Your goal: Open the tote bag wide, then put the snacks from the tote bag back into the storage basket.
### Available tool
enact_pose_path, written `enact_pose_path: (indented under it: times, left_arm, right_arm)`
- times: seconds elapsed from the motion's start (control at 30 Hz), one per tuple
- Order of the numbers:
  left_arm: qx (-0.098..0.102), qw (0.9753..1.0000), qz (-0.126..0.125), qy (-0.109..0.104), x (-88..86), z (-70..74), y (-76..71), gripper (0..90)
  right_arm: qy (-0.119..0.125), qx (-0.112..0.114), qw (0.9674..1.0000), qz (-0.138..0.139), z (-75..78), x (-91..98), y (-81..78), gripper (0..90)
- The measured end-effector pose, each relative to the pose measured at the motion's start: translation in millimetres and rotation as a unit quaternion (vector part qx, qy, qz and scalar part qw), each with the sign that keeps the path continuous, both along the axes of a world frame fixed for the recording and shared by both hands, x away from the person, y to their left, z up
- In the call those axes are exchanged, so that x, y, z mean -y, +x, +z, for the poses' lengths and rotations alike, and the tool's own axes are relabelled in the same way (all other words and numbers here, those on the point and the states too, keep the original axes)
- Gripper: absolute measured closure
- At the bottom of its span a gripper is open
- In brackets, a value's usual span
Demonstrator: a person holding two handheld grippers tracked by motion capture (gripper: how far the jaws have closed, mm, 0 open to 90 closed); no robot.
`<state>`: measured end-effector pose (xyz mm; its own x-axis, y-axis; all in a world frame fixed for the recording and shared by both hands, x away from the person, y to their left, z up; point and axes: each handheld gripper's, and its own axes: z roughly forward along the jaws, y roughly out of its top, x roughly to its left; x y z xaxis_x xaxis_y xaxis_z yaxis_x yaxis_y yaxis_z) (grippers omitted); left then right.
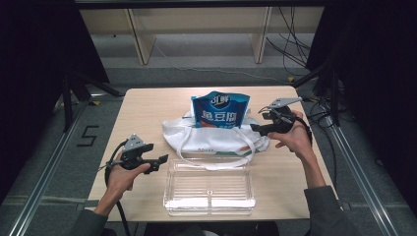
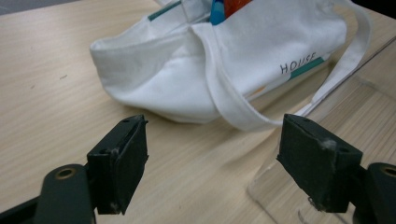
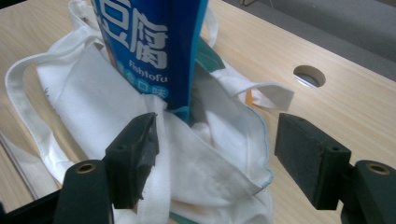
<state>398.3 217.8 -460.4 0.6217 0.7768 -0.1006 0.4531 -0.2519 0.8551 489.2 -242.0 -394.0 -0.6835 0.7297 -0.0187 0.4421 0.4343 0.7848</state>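
A white cloth tote bag (image 1: pixel 211 135) lies in the middle of the wooden table, and a blue snack packet (image 1: pixel 220 110) stands up out of its mouth. My right gripper (image 1: pixel 255 128) is at the bag's right edge, open. In the right gripper view the bag's rim (image 3: pixel 219 163) lies between the wide-apart jaws of the right gripper (image 3: pixel 217 158), just below the packet (image 3: pixel 149 42), and the pads do not press on it. My left gripper (image 1: pixel 162 162) is open and empty, low over the table left of the bag (image 2: pixel 187 60). Nothing sits between the left gripper's (image 2: pixel 212 163) jaws.
A clear plastic tray (image 1: pixel 209 187) sits near the front edge, just right of the left gripper; its corner (image 2: pixel 355 93) shows in the left gripper view. The bag's long strap (image 1: pixel 246 152) trails toward the tray. A round hole (image 3: pixel 308 74) is cut in the tabletop.
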Motion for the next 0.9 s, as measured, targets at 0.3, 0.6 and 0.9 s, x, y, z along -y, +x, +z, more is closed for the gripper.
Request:
enact_pose_path:
  times: [0.3, 0.6, 0.9]
  left_arm:
    - [-0.009, 0.9995, 0.032, 0.001, -11.0, -15.7, -24.8, 21.7]
    - [-0.016, 0.9995, 0.021, 0.018, -10.1, -23.9, -37.9, 21.1]
    - [-0.013, 0.9991, 0.028, 0.029, -15.8, -24.5, -38.3, 21.1]
  right_arm:
    - [-0.005, 0.008, 0.9999, 0.008, 6.2, -3.2, -3.1, 28.7]
    - [-0.016, 0.001, 0.9998, 0.014, 18.9, -9.0, -6.6, 26.2]
    - [-0.052, 0.014, 0.9978, 0.04, 44.7, -21.3, 0.1, 23.9]
